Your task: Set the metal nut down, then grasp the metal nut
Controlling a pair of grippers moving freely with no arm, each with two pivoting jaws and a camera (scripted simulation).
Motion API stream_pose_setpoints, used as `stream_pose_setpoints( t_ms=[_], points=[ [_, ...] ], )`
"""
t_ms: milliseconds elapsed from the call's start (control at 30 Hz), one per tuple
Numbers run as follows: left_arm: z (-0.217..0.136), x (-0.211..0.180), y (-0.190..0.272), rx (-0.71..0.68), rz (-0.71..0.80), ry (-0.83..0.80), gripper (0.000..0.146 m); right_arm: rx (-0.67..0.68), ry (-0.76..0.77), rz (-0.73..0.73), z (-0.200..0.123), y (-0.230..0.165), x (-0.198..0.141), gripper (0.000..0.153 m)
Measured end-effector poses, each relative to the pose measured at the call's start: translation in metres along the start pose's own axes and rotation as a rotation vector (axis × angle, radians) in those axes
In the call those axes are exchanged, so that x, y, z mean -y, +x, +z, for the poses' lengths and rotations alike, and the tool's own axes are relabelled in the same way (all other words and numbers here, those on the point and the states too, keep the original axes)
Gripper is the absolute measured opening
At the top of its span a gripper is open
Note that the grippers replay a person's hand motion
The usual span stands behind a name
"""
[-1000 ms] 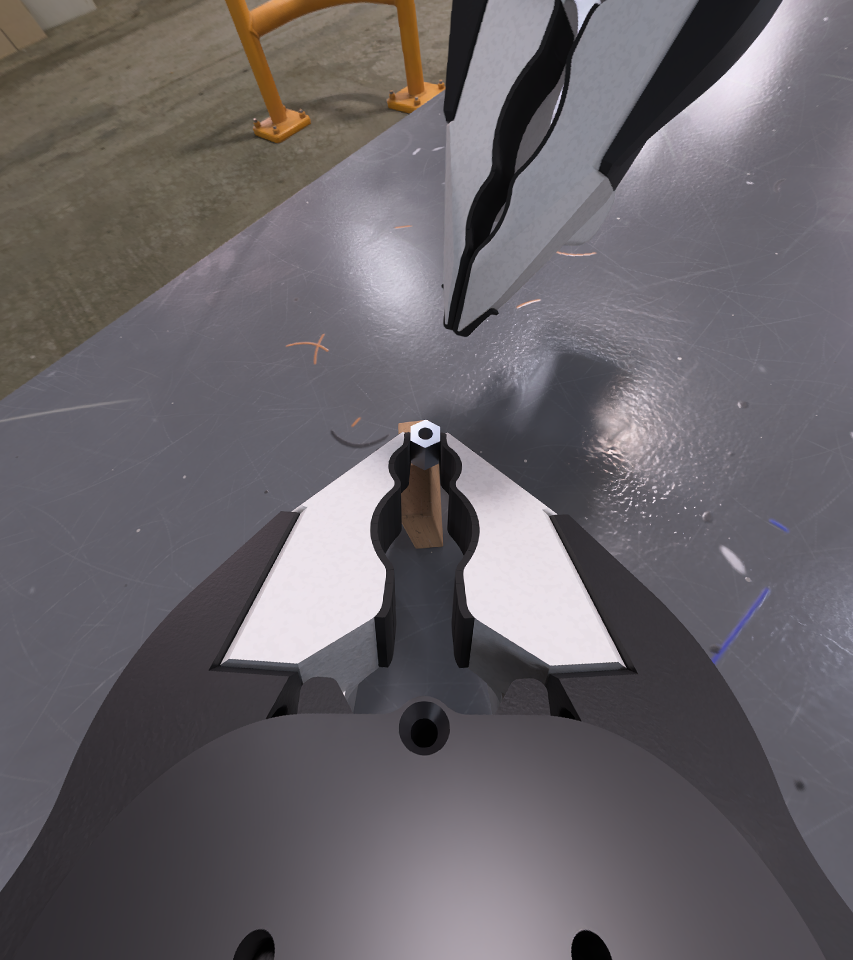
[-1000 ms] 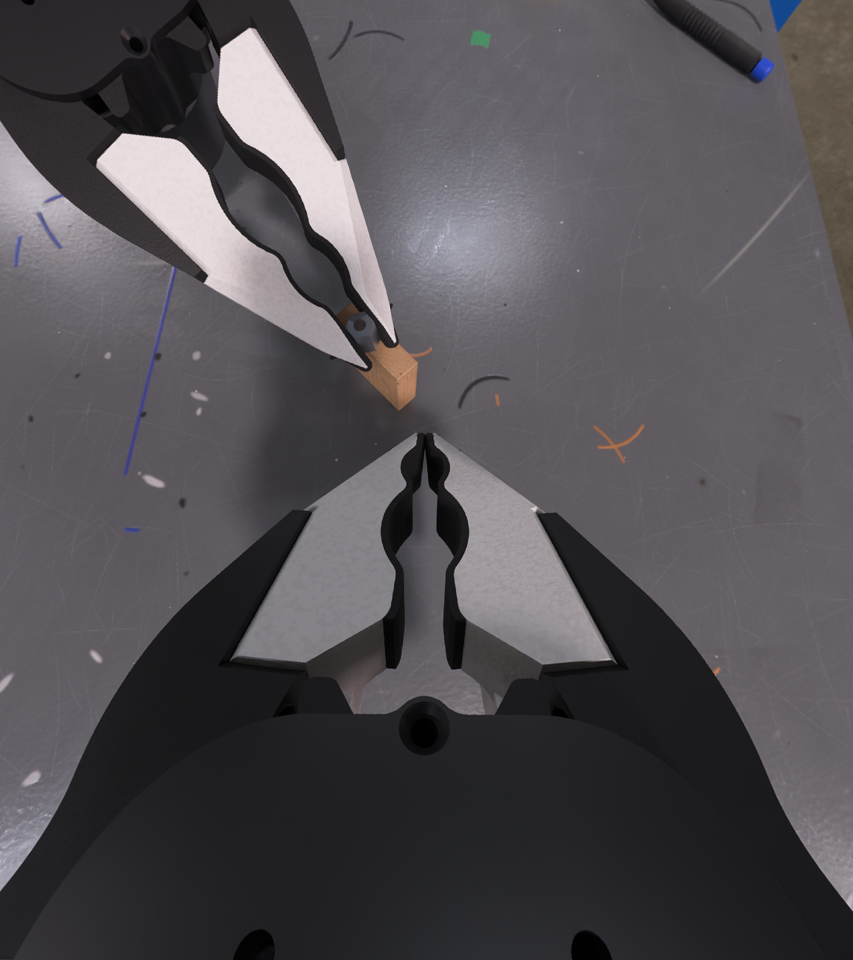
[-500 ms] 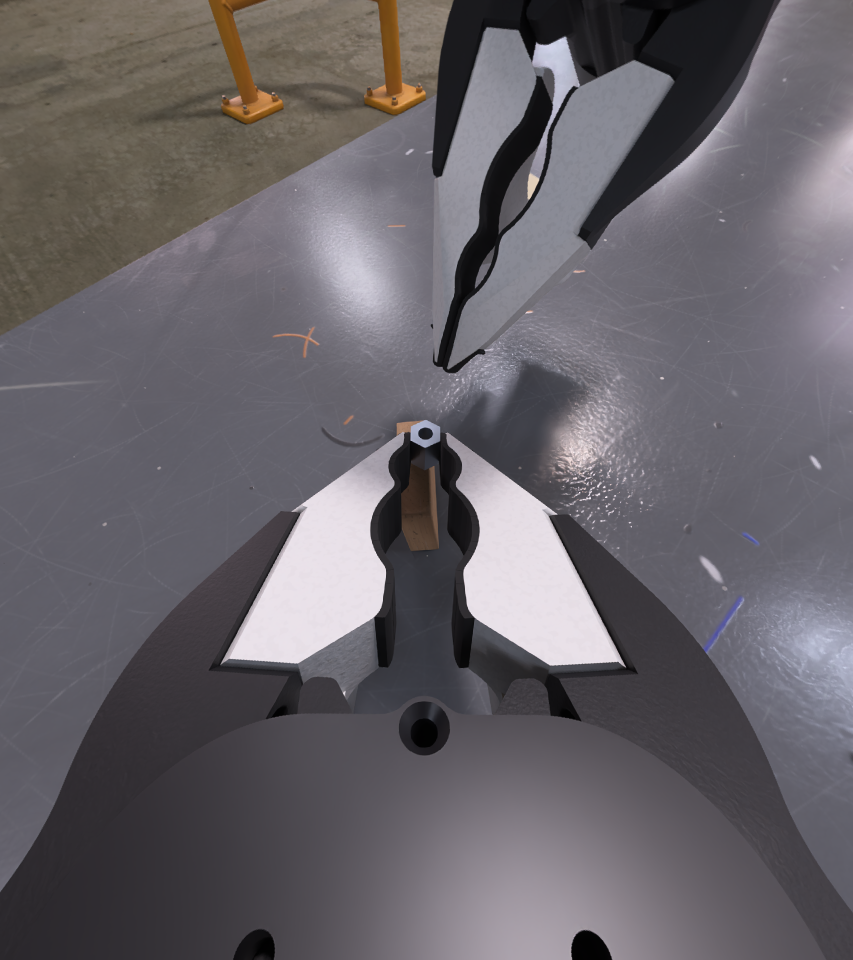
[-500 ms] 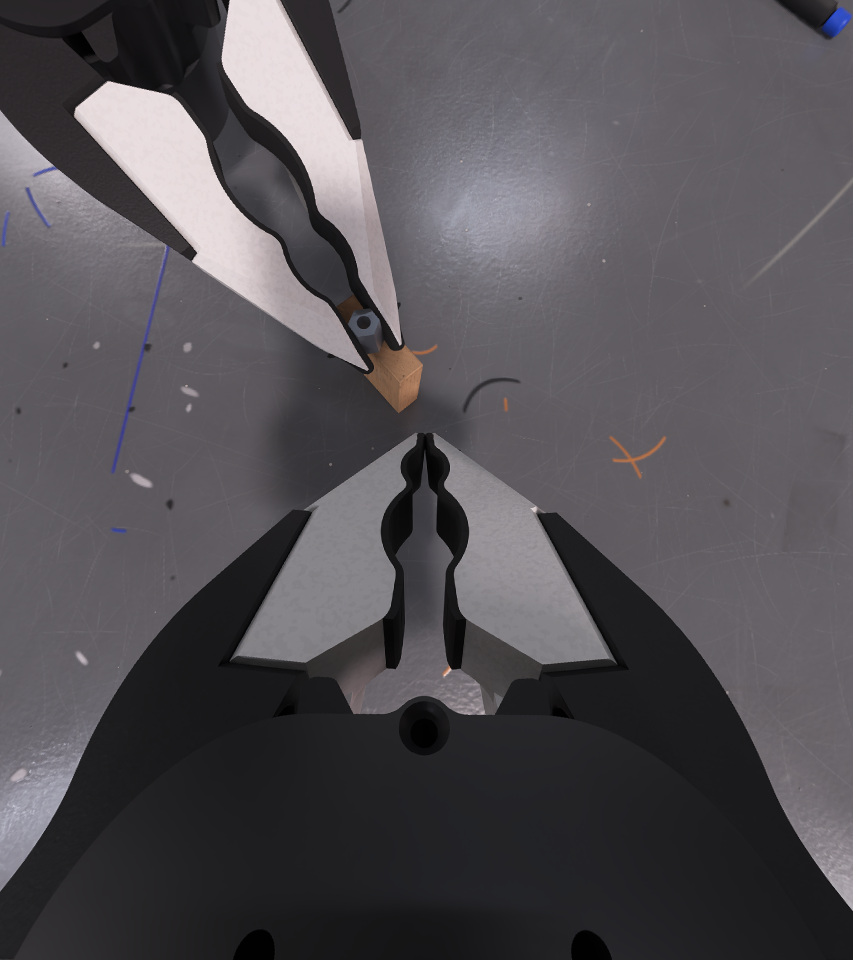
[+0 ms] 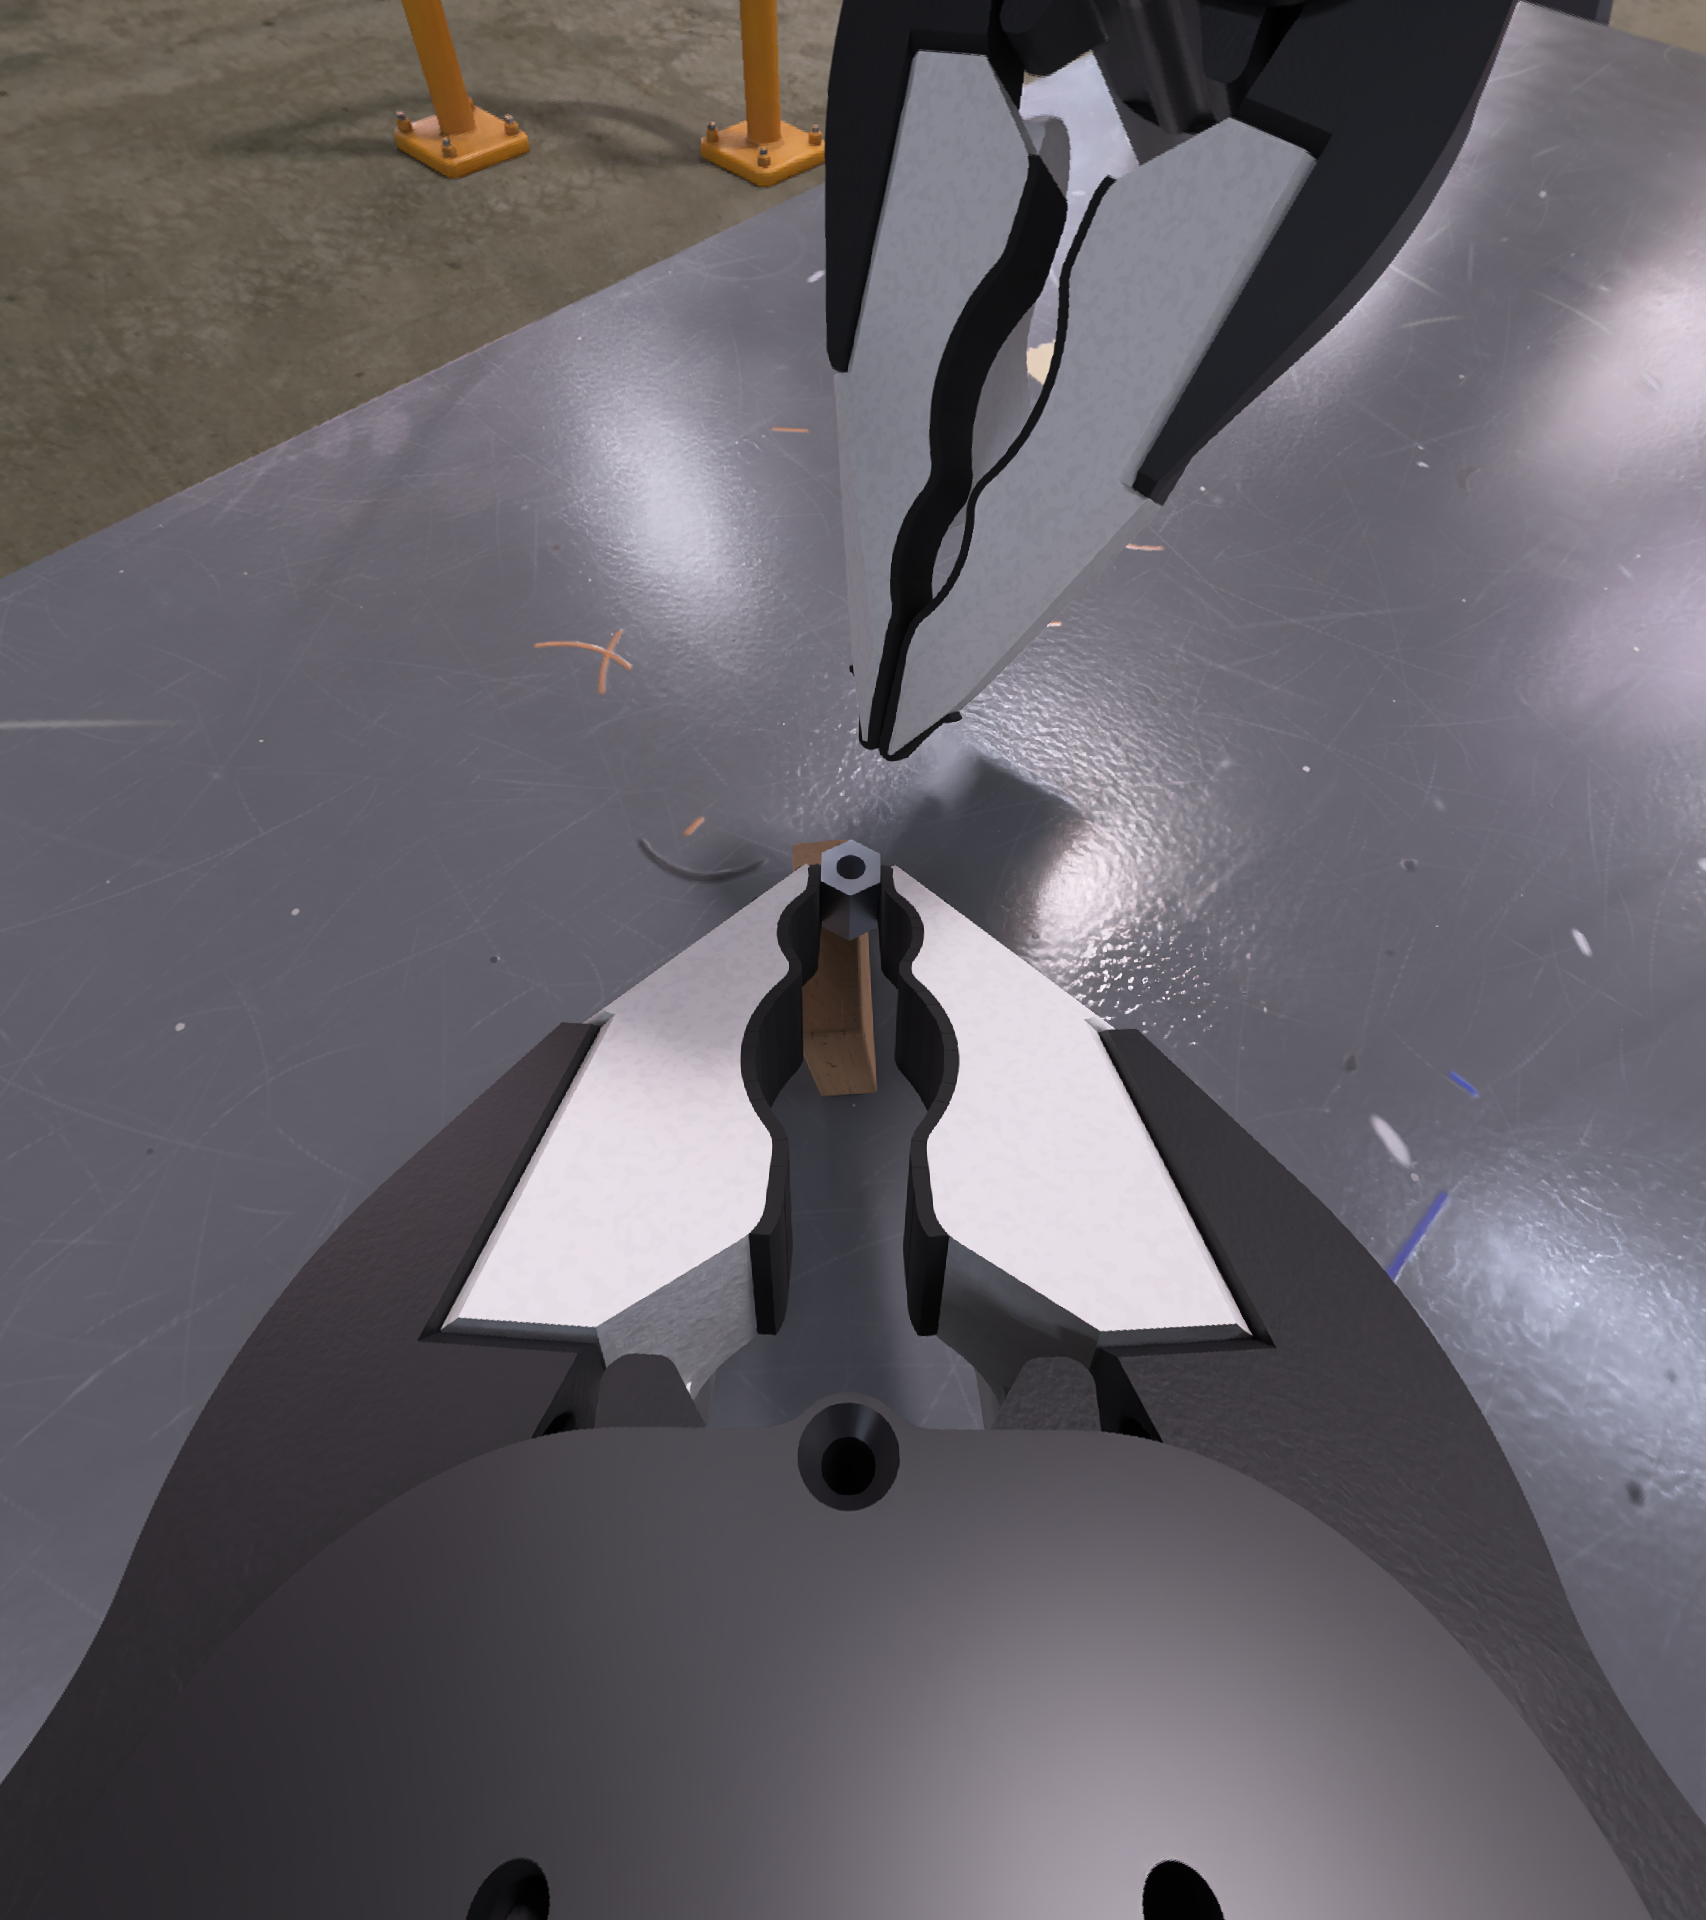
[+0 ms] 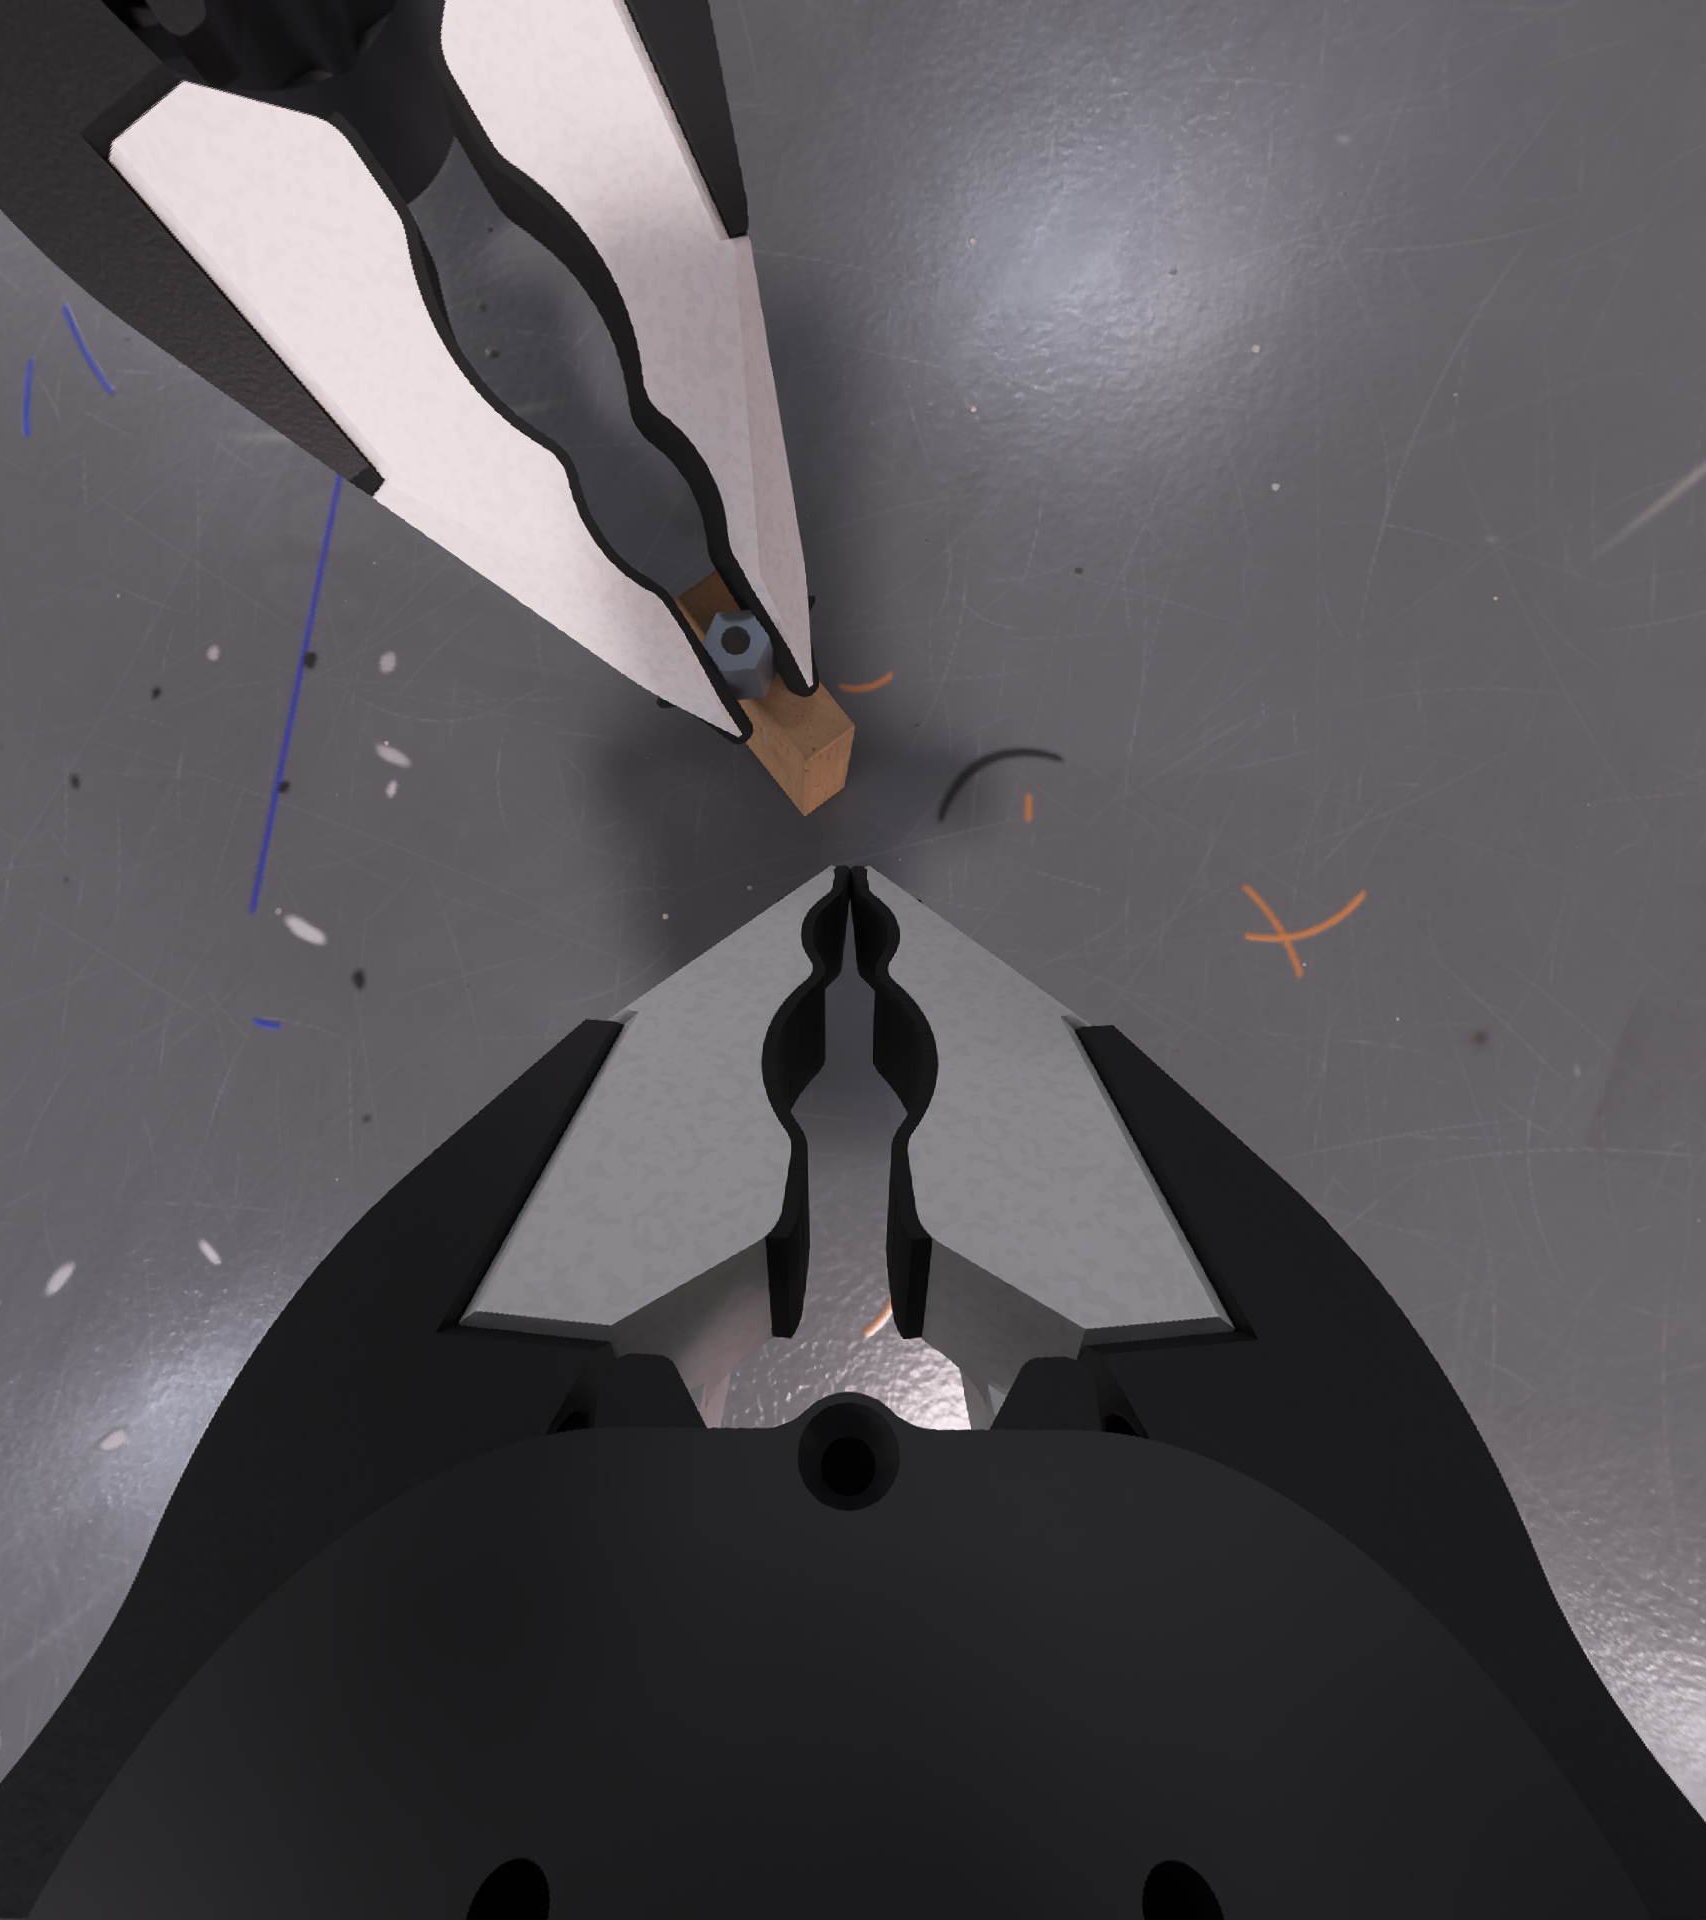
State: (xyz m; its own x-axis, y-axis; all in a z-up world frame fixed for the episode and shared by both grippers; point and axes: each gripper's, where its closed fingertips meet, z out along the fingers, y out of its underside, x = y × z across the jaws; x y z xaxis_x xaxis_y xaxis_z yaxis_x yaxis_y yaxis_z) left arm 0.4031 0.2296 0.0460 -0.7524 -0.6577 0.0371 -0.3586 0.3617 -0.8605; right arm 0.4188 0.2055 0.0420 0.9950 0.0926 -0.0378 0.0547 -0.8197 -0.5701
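Note:
The small grey metal nut [image 5: 849, 868] sits pinched between the tips of my left gripper [image 5: 849, 891]. It is held right above a small wooden block [image 5: 836, 1029] that lies on the grey table; I cannot tell whether nut and block touch. In the right wrist view the nut [image 6: 737, 655] shows between the left gripper's tips [image 6: 771, 709], over the block [image 6: 813, 753]. My right gripper [image 6: 849, 878] is shut and empty, its tips just short of the block. It also hangs, tips down, beyond the nut in the left wrist view [image 5: 890, 743].
The scratched dark grey table [image 5: 257, 987] bears orange [image 6: 1296, 925] and blue [image 6: 293, 707] scribble marks and pale flecks. Its far edge runs diagonally at upper left, with concrete floor and orange frame feet [image 5: 459, 145] beyond.
The right gripper, still shut, has come closer to the block and the left gripper's tips. The left gripper still holds the nut over the block.

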Motion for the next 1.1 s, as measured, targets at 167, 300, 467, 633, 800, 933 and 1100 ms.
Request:
stream_pose_setpoints(
  t_ms=[167, 300, 467, 633, 800, 933, 1100],
  points=[
    [-0.0002, 0.0, -0.0011, 0.001, -0.015, 0.002, 0.01, 0.036, -0.044, -0.015, 0.0014, 0.0005, 0.001, 0.0],
    [-0.0003, 0.0001, -0.001, -0.001, -0.034, 0.016, 0.01, 0.042, -0.1, -0.038, 0.0016, 0.0005, 0.0011, 0.0],
    [-0.0004, 0.0003, -0.0005, -0.001, -0.058, 0.023, 0.01, 0.034, -0.188, -0.065, 0.0023, 0.0006, 0.0011, 0.0],
    [-0.0006, 0.0004, -0.0007, -0.007, -0.084, 0.027, 0.01, 0.006, -0.301, -0.111, 0.0044, 0.0001, 0.0017, 0.0],
    [-0.0006, 0.0005, -0.0004, -0.009, -0.099, 0.029, 0.01, -0.003, -0.361, -0.137, 0.0052, -0.0001, 0.0019, 0.0],
    [-0.0008, 0.0007, -0.0008, -0.017, -0.113, 0.032, 0.01, -0.014, -0.379, -0.147, 0.0055, 0.0, 0.002, 0.0],
    [-0.0005, 0.0003, 0.0004, 0.022, -0.058, 0.024, 0.01, -0.022, -0.357, -0.143, 0.0053, -0.0003, 0.0014, 0.0]
  ],
)
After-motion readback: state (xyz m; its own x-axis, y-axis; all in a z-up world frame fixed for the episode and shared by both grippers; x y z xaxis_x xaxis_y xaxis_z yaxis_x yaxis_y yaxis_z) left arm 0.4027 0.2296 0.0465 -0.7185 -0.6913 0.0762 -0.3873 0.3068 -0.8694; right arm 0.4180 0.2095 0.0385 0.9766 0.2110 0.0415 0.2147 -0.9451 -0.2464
